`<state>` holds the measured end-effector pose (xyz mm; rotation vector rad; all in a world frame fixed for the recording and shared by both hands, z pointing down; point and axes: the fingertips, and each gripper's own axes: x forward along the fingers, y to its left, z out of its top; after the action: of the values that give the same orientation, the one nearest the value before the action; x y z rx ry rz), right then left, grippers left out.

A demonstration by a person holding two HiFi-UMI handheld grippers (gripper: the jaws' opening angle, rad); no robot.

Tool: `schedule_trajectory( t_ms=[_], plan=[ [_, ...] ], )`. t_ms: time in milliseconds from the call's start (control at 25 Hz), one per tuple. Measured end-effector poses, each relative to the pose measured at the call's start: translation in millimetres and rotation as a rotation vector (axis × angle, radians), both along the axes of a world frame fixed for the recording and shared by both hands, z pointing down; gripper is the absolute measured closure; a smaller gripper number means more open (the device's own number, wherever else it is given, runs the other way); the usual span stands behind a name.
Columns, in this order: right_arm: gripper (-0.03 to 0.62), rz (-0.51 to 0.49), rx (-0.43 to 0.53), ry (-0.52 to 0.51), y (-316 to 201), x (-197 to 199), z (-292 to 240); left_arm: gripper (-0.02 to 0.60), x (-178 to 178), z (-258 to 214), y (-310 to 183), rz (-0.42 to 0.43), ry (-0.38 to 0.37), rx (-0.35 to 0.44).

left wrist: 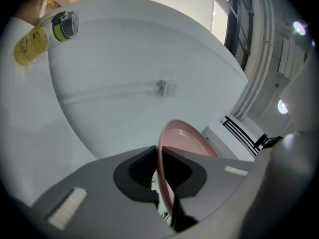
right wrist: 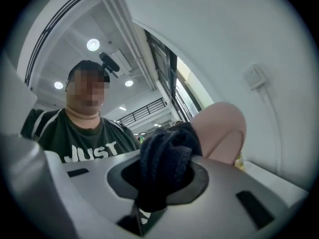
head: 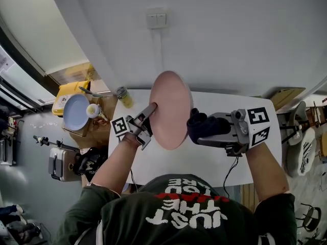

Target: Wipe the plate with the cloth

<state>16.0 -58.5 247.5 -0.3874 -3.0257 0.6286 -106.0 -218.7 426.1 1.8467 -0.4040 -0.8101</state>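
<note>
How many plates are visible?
2. The pink plate stands on edge in the left gripper; the blue plate lies on a box left of the table. More may be hidden.

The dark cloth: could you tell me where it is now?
In the head view, the dark cloth sits clamped in the right gripper, just right of the pink plate held upright by the left gripper.

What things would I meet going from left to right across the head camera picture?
blue plate → yellow bottle → pink plate → dark cloth
</note>
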Motion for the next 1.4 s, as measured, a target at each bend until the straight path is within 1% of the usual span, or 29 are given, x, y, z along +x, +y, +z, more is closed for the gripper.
schedule_trajectory(
  t_ms=[80, 200, 280, 400, 560, 640, 760, 840, 920, 1040, 1080, 1120, 1240, 1320, 1400],
  plan=[
    [0.520, -0.026, 0.010, 0.015, 14, -7, 10, 0.561, 4, -5, 0, 0.001, 0.025, 0.003],
    [0.520, -0.022, 0.007, 0.020, 21, -14, 19, 0.563, 9, -11, 0, -0.009, 0.047, 0.006],
    [0.520, -0.014, 0.015, 0.036, 23, -19, 23, 0.565, 7, -11, -2, -0.043, 0.046, -0.006],
    [0.520, -0.013, 0.041, 0.087, 32, -28, 33, 0.565, -1, -14, -7, -0.113, 0.040, -0.009],
    [0.520, -0.020, 0.057, 0.162, 37, -49, 56, 0.565, 4, -24, -11, -0.143, 0.061, -0.004],
    [0.520, -0.018, 0.061, 0.220, 37, -59, 76, 0.565, 12, -29, -9, -0.129, 0.076, -0.002],
    [0.520, -0.007, 0.080, 0.333, 32, -67, 114, 0.565, 30, -42, -1, -0.061, 0.077, 0.026],
    [0.520, 0.031, 0.092, 0.393, 20, -67, 135, 0.565, 41, -49, 5, -0.013, 0.068, 0.050],
    [0.520, 0.083, 0.096, 0.412, 6, -64, 148, 0.565, 48, -55, 12, 0.029, 0.069, 0.074],
    [0.520, 0.113, 0.104, 0.389, -6, -47, 155, 0.565, 53, -63, 23, 0.082, 0.073, 0.122],
    [0.520, 0.131, 0.079, 0.366, -13, -36, 156, 0.565, 54, -66, 28, 0.106, 0.072, 0.141],
    [0.520, 0.160, 0.034, 0.331, -23, -23, 155, 0.565, 55, -69, 35, 0.137, 0.074, 0.162],
    [0.520, 0.230, -0.114, 0.164, -60, 8, 131, 0.565, 64, -83, 62, 0.252, 0.105, 0.258],
    [0.520, 0.236, -0.162, 0.058, -80, 14, 109, 0.565, 74, -82, 78, 0.324, 0.113, 0.315],
    [0.520, 0.210, -0.184, -0.021, -92, 9, 94, 0.565, 88, -78, 94, 0.391, 0.125, 0.336]
  ],
)
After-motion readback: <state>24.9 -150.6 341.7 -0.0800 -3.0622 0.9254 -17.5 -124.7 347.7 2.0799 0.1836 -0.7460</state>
